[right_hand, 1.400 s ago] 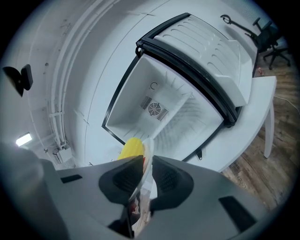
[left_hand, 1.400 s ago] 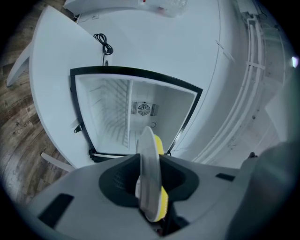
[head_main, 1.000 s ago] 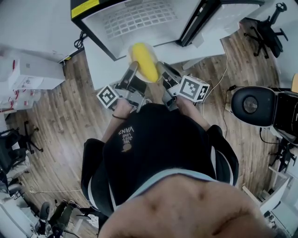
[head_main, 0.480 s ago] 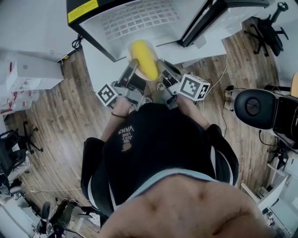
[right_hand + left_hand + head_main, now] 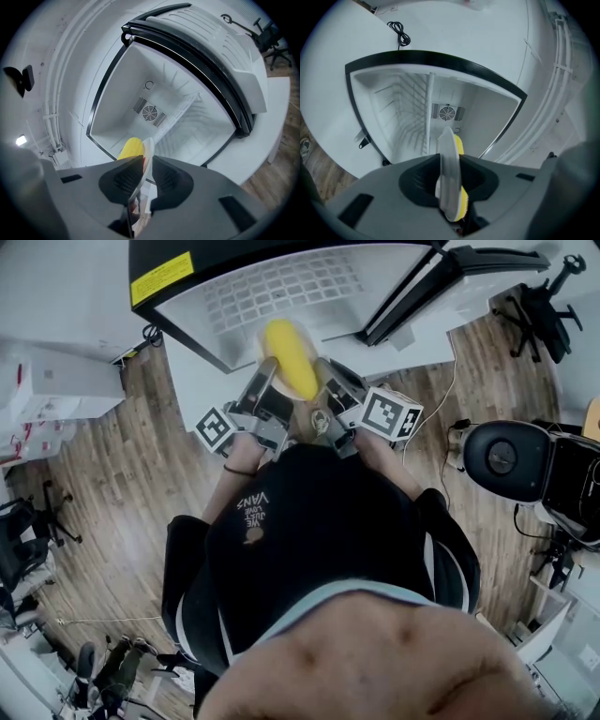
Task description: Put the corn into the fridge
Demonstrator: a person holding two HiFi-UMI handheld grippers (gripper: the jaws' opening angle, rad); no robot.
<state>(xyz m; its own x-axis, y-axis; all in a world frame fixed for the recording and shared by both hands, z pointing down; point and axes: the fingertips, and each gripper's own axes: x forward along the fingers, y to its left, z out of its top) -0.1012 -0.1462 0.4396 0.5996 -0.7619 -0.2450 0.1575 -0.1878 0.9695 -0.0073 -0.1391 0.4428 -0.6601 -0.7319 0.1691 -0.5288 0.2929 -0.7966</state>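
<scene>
A yellow corn cob lies on a white plate carried between both grippers. My left gripper is shut on the plate's left rim and my right gripper on its right rim. The plate and corn are just in front of the open fridge, whose white inside has a wire shelf. In the left gripper view the plate stands edge-on between the jaws with the corn behind it. The right gripper view shows the plate's rim in the jaws and the corn to its left.
The fridge door stands swung open at the right. A black office chair is at the right, another chair at the top right, and white boxes at the left on the wooden floor. A back fan vent shows inside the fridge.
Both grippers, with the plate and corn between them, have come a little nearer to the fridge opening. The grip on the plate looks the same.
</scene>
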